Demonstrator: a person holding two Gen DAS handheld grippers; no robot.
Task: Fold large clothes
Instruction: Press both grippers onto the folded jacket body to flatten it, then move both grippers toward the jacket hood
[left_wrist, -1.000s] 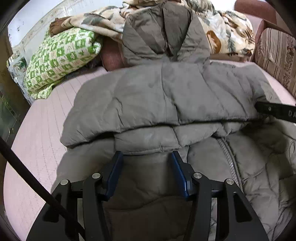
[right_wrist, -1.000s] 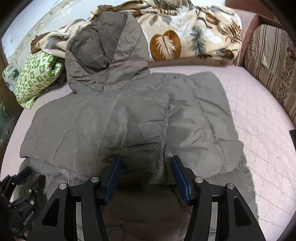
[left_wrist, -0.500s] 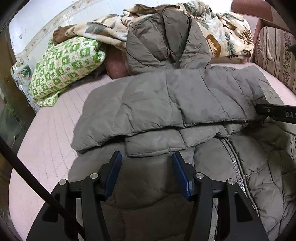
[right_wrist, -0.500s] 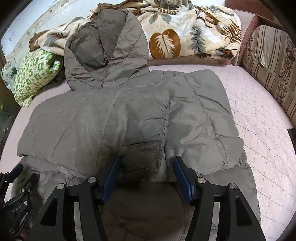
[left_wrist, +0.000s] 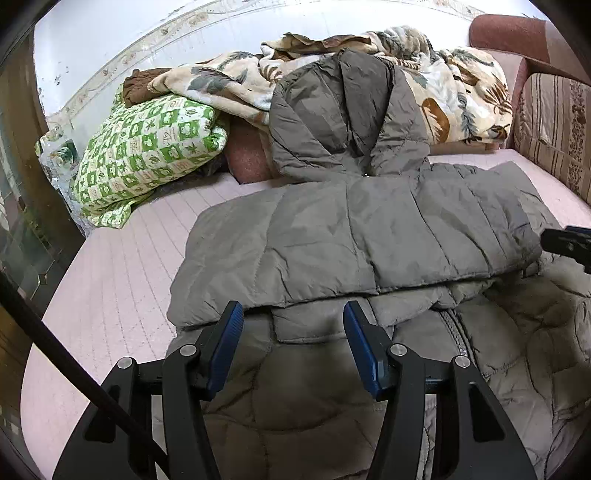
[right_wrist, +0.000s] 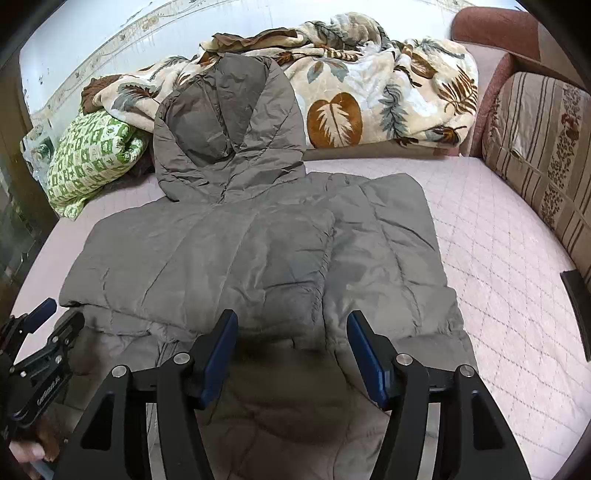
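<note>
The grey-brown quilted puffer jacket with a hood (right_wrist: 258, 251) lies spread on the pink quilted bed (right_wrist: 498, 258), in the middle, with its hood resting on the leaf-patterned fleece blanket (right_wrist: 369, 92) at the far side. Both sleeves are already folded across the chest. I judge the folding is about half done: the near hem part and the hood are not yet folded in.

The left gripper (left_wrist: 291, 347) and the right gripper (right_wrist: 291, 354) hover over the near part, fingers apart and holding nothing; the right fingers have just been opening a little.

The cloth is matte, puffy, with stitched panels and soft wrinkles. A green-and-white checked pillow (left_wrist: 147, 155) lies at the far left.
</note>
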